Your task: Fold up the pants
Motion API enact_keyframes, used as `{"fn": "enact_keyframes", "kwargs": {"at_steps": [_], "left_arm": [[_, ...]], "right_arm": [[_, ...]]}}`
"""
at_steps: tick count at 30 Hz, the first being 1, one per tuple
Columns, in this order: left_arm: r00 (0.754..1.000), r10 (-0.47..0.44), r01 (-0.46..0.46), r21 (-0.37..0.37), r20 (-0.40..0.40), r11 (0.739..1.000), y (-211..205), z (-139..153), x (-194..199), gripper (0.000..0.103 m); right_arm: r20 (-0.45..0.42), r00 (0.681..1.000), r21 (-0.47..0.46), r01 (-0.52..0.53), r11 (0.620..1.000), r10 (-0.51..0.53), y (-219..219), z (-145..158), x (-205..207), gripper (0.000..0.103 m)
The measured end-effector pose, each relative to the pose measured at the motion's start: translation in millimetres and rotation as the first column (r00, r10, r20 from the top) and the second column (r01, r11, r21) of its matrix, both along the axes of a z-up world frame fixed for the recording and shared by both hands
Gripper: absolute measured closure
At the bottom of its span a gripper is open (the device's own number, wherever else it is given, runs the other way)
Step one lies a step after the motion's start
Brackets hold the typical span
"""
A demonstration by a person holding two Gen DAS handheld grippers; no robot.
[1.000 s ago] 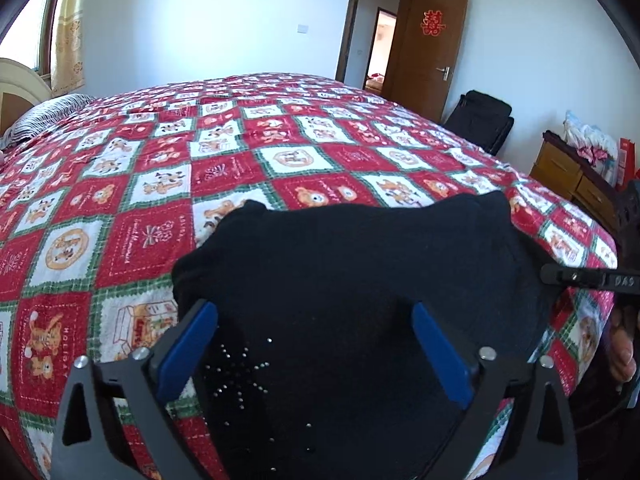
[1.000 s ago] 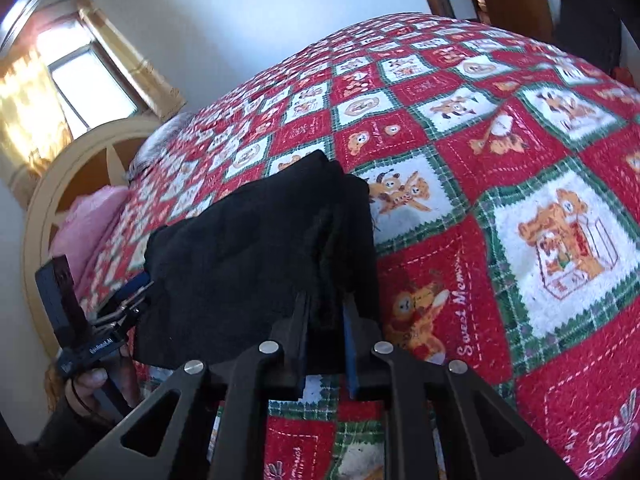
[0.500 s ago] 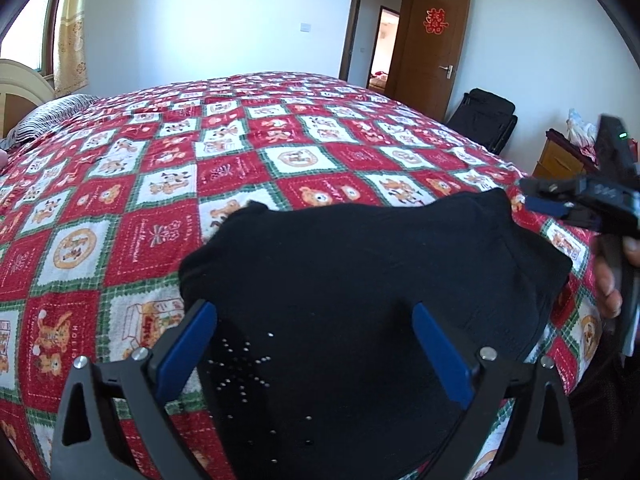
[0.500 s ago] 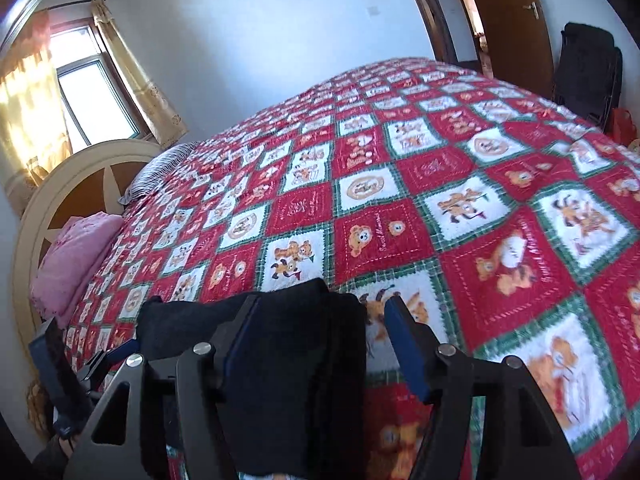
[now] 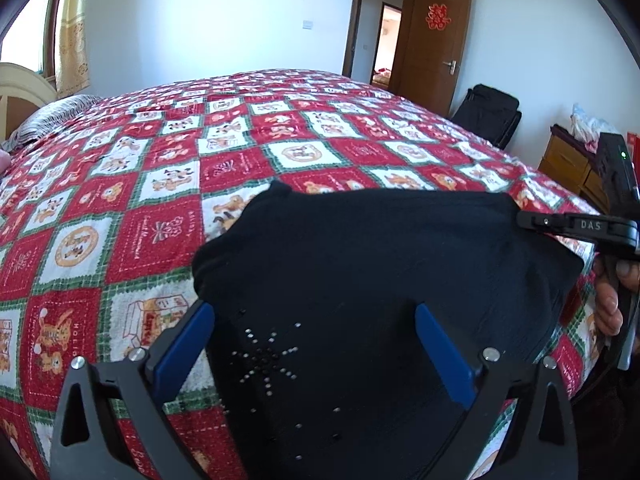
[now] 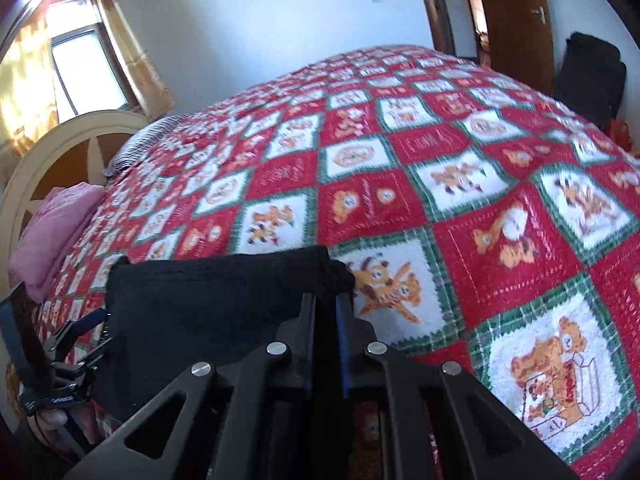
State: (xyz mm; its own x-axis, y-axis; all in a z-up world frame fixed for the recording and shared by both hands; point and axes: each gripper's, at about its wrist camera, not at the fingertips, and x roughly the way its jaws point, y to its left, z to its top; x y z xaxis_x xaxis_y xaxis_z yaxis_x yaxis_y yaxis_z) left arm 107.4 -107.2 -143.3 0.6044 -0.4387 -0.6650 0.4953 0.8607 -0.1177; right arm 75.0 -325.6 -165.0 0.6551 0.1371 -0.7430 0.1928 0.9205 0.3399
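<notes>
The right gripper (image 6: 325, 308) has snapped shut again. Half a second ago its blue pads stood wide apart above the cloth; now they are pressed nearly together at the near right corner of the black pants (image 5: 372, 280), and whether any fabric is caught between them I cannot tell, the view is blurred right there. A second ago it clamped that same edge, so this looks to me like a re-grip or a press to set the crease rather than a fresh fold.

The left gripper (image 5: 314, 344) has not budged: jaws spread wide, one blue pad on each side of the studded star pattern on the pants, hovering over the cloth and gripping nothing.

The pants lie as a compact, already folded bundle on the red patchwork quilt (image 5: 160, 184), at the edge of the bed nearest the person, well away from the striped pillow (image 5: 52, 118) at the head. From the left camera the right gripper reaches in at the bundle's right edge.

My guess: the folding is about finished, only tidying left.
</notes>
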Motion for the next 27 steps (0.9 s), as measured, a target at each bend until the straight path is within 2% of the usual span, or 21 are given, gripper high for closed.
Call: {"fn": "enact_keyframes", "kwargs": {"at_steps": [3,5,7,10,11,13,15,17,18,22,27], "left_arm": [[1.000,0.004,-0.004,0.001,-0.001,1.000,0.8,0.1,0.4,0.000],[1.000,0.009,-0.009,-0.007,-0.008,1.000,2.3,0.6,1.3,0.000],[1.000,0.009,-0.009,-0.010,-0.011,1.000,3.1,0.8,1.4,0.000],[1.000,0.010,-0.010,-0.007,-0.011,1.000,3.0,0.6,1.6,0.000],[1.000,0.011,-0.011,-0.006,-0.012,1.000,3.1,0.4,1.9,0.000],[1.000,0.013,-0.013,-0.005,-0.014,1.000,2.6,0.2,2.1,0.000],[1.000,0.012,-0.012,-0.003,-0.015,1.000,2.7,0.4,2.4,0.000],[1.000,0.011,-0.011,-0.005,-0.014,1.000,2.8,0.4,2.4,0.000],[1.000,0.011,-0.011,-0.005,-0.015,1.000,2.7,0.3,2.6,0.000],[1.000,0.008,-0.008,-0.008,-0.020,1.000,2.4,-0.9,3.5,0.000],[1.000,0.005,-0.005,-0.008,-0.024,1.000,2.7,-2.3,2.7,0.000]], "right_arm": [[0.013,1.000,-0.005,-0.007,1.000,0.007,0.7,4.0,-1.3,0.093],[0.051,0.998,-0.030,0.025,0.999,-0.024,1.3,16.0,-10.7,0.088],[0.103,0.994,-0.052,0.039,0.998,-0.034,4.7,29.1,-22.6,0.088],[0.208,0.977,-0.029,-0.045,0.999,0.050,19.6,52.0,-44.8,0.087],[0.217,0.972,-0.032,-0.084,0.996,0.089,26.4,54.9,-48.6,0.086],[0.186,0.969,-0.035,-0.159,0.987,0.163,39.9,51.6,-49.7,0.071],[0.142,0.970,-0.050,-0.195,0.980,0.200,49.0,40.6,-48.0,0.069],[0.069,0.980,-0.077,-0.182,0.980,0.187,49.4,23.8,-44.8,0.069],[0.025,0.985,-0.047,-0.170,0.984,0.171,43.1,12.2,-41.6,0.069],[0.044,0.988,0.092,-0.152,0.984,0.149,23.5,3.2,-42.1,0.069],[0.057,0.985,0.086,-0.167,0.982,0.162,23.3,-2.6,-42.6,0.069]]}}
